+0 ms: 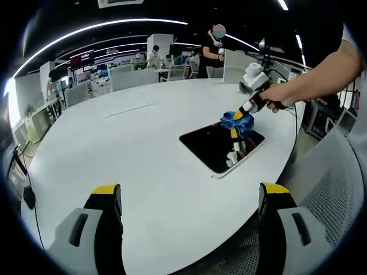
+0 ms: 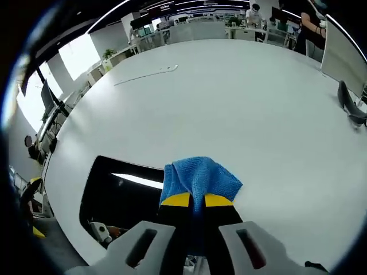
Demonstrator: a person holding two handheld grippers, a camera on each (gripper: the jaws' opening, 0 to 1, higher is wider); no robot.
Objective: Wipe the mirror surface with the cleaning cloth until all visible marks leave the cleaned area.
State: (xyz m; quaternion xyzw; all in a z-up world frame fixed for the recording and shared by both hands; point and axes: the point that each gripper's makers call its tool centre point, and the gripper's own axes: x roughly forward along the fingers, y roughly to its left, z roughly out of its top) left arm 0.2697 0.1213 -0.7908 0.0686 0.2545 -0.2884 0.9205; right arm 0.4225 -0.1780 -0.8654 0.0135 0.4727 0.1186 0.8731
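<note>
My right gripper (image 2: 196, 200) is clenched on the cleaning cloth (image 2: 199, 177); the yellow-tipped jaws pinch a fold of it and the rest bunches out ahead of the tips as a soft, nubbly blue wad. Just beyond and to the left of those tips, in the right gripper view, lies the mirror (image 2: 117, 197), a dark, glossy, flat rectangle with rounded corners and a thin pale edge, throwing back a bright ceiling strip. The cloth overlaps its near right edge, though I cannot tell whether it is pressing on the glass or just above it.

My left gripper (image 1: 189, 197) is released, jaws wide apart and holding nothing, hanging back near the table's (image 1: 132, 149) edge. From it the mirror (image 1: 215, 146) lies ahead and to the right, well apart, its long axis running diagonally away toward the right, with the cloth (image 1: 238, 121) at its far right corner under my right hand (image 1: 274, 98).

So the right tool is the nearer one by far, and I judge the wipe should travel leftward from its tips along the mirror's length. The table is smooth, matte white and curved, so the mirror may slide under pressure. I can make out no marks on the glass.
</note>
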